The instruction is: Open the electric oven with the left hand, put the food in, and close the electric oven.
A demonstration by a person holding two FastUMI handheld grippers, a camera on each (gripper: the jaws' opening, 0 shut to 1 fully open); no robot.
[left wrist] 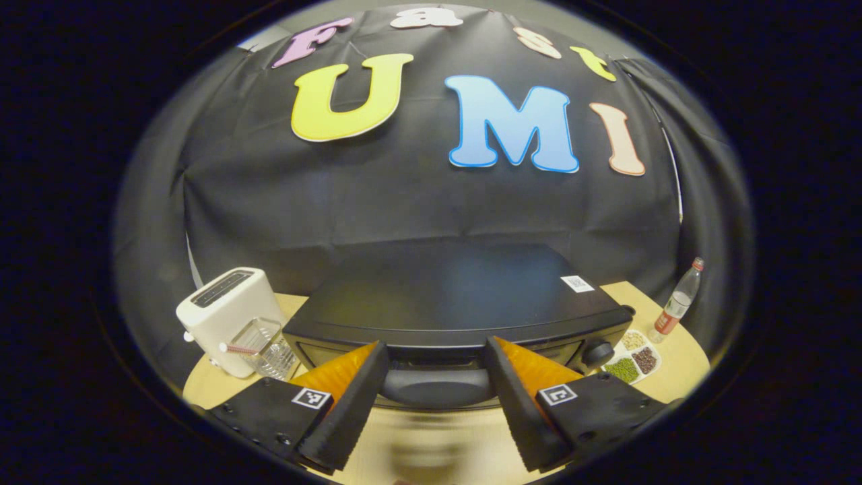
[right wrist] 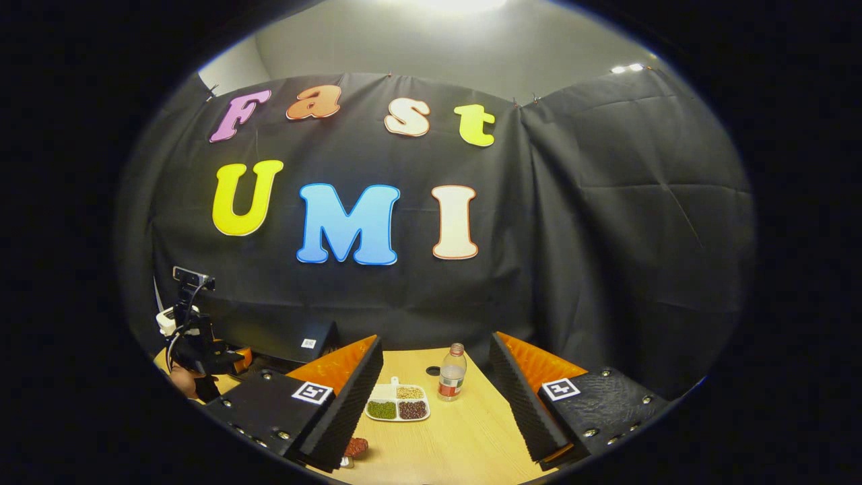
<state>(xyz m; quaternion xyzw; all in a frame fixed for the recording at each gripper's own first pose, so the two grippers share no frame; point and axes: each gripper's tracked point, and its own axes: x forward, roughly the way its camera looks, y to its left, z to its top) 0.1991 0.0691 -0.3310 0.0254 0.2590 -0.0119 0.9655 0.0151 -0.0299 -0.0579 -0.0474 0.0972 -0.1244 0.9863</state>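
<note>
The black electric oven stands straight ahead in the left gripper view, its door closed. Its dark bar handle lies in the gap between my left gripper's fingers, which stand open on either side of it without pressing it. In the right gripper view my right gripper is open and holds nothing, above the wooden table. A reddish-brown piece of food lies on the table by its left finger, partly hidden. Far left in that view, a hand holds the left gripper at the oven's corner.
A white toaster and a clear glass container stand left of the oven. To its right are a control knob, a white divided dish of beans and a plastic bottle.
</note>
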